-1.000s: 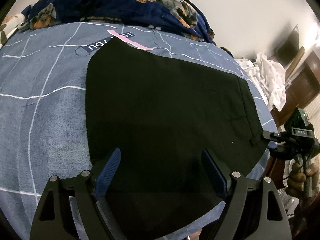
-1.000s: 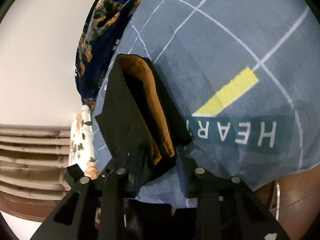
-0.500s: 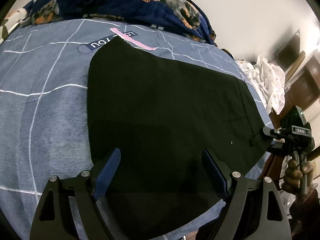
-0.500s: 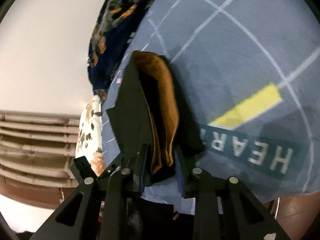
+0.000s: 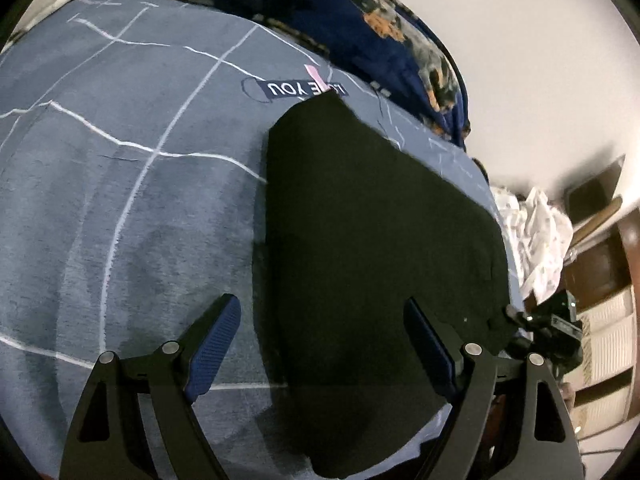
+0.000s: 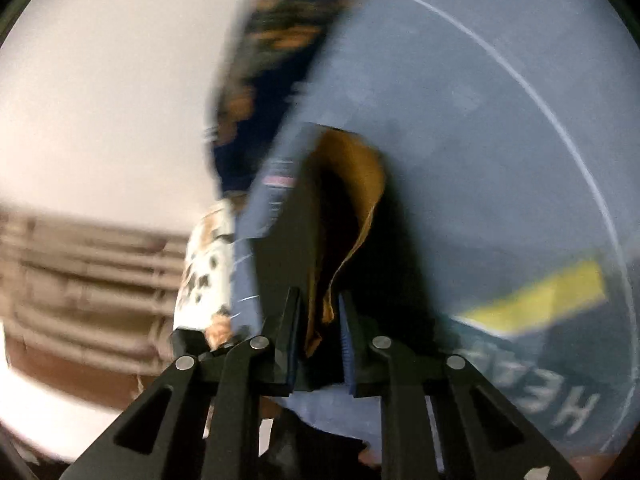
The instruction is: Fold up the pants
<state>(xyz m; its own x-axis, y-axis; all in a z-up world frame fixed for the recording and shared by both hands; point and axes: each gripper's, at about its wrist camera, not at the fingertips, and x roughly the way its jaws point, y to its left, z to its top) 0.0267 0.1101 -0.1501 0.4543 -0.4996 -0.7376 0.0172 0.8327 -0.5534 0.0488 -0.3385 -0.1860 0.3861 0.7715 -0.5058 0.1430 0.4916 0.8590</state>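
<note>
We see our right claw (image 6: 318,328) pinching a corner of the black pants (image 5: 372,240) spread on the bed (image 5: 120,208) mid-frame, our left claw (image 5: 322,344) wide open and empty, so next we probably lift that corner over.

Pants (image 5: 372,248): matt black cloth, smooth, no sheen noted; a tan-orange cloth lining (image 6: 360,184) is seen at the pinched edge. Bedsheet (image 5: 120,208): blue-grey cloth, soft and slightly napped, printed with thin white lines. Blanket (image 5: 360,12): navy cloth with orange pattern, plush look. Left gripper (image 5: 320,344): matt black plastic frame, bright metal rivets, ribbed blue rubbery pads (image 5: 214,344). Right gripper (image 6: 318,336): same finish, as far as blur allows. White crumpled cloth (image 5: 536,236) is recorded beside glossy brown wood furniture (image 5: 632,248).
</note>
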